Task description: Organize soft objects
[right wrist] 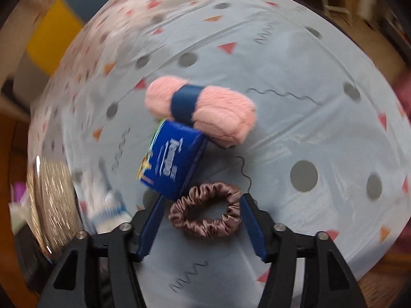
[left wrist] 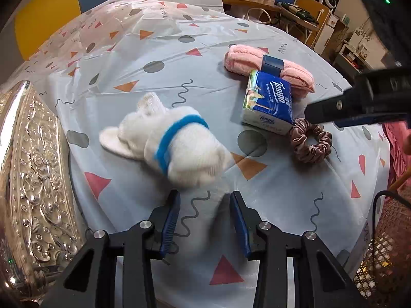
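Two claws: right gripper (right wrist: 201, 206) wide, straddling brown scrunchie (right wrist: 205, 209); centre pads, avoid Tempo tissue pack (right wrist: 170, 161). Left gripper (left wrist: 205, 205) narrow, empty, near white sock (left wrist: 177, 146).

table (left wrist: 179, 51) draped in a pale blue plastic cloth printed with triangles, dots and squiggles. far left, a wall panel (left wrist: 48, 12) in yellow beside blue. behind, a wooden desk (left wrist: 290, 10) crowded with small items, and a cluttered shelf unit (left wrist: 354, 48) at right.
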The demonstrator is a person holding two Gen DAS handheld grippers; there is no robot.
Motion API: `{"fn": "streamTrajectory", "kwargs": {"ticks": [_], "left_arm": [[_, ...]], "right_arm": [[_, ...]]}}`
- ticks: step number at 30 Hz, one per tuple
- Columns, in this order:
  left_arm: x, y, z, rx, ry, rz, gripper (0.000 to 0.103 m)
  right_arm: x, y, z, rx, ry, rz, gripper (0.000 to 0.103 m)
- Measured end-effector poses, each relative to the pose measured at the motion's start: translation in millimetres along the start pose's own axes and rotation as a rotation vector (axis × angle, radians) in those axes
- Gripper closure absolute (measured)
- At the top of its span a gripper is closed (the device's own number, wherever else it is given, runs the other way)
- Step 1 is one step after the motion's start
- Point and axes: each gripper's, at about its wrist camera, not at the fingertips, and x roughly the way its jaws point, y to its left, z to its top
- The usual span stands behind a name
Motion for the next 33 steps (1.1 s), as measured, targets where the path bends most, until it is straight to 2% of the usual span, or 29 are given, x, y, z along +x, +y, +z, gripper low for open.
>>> {"fn": "streamTrajectory", "kwargs": {"ticks": [3,5,7,9,11,12,13,15,19,21,27,30,32,33], "left_arm": [[2.0,-0.2,-4.4,-0.006,-0.004,-0.012,0.062],[1.7,2.3,-5.6,-0.013,-0.007,-0.023,0.062],[0.6,3.8,-6.3,-0.023,-0.006,-0.054,0.057],[-4.6,8.1,-7.2,-0.050,-0.004,-0.103,0.044],[-6.9,13.0,-6.1,-0.101,0.006,-0.147,0.041],[-9.6,14.2,-5.7,-0.128,0.007,-0.173,0.040],[-13.0,16.4,-5.1,-0.159,0.002,-0.201,0.038],[-23.3,15.2,-3.9,-0.175,-0.019,-0.231,0.035],[-44.0,6.5,0.8,-0.153,-0.056,-0.245,0.025],[-48.0,4.4,8.0,-0.156,-0.054,-0.222,0.024],[-23.0,36.4,38.3,-0.382,0.049,-0.145,0.025],[-5.0,48.5,49.1,-0.463,0.096,-0.116,0.025],[5.5,49.5,57.2,-0.472,0.123,-0.104,0.026],[9.7,48.1,60.2,-0.463,0.132,-0.091,0.030]], "right_arm": [[8.6,9.4,3.3,-0.100,0.047,-0.063,0.027],[18.0,15.5,5.2,-0.142,0.076,-0.066,0.026],[29.0,26.4,7.1,-0.179,0.100,-0.095,0.025],[39.2,35.2,3.8,-0.224,0.129,-0.118,0.025],[48.0,37.9,0.4,-0.235,0.153,-0.152,0.026],[49.4,38.8,-0.2,-0.236,0.157,-0.170,0.033],[45.8,37.8,-1.0,-0.232,0.135,-0.185,0.053],[40.1,34.5,-1.8,-0.226,0.110,-0.159,0.079],[40.5,28.3,-6.5,-0.214,0.120,-0.132,0.083],[42.7,25.9,-5.7,-0.195,0.129,-0.115,0.083],[46.4,14.5,-5.3,-0.142,0.128,-0.072,0.083],[48.7,20.4,-4.0,-0.137,0.127,-0.068,0.083],[45.7,19.2,-4.9,-0.136,0.127,-0.066,0.083],[44.1,16.5,-4.4,-0.136,0.129,-0.064,0.083]]}}
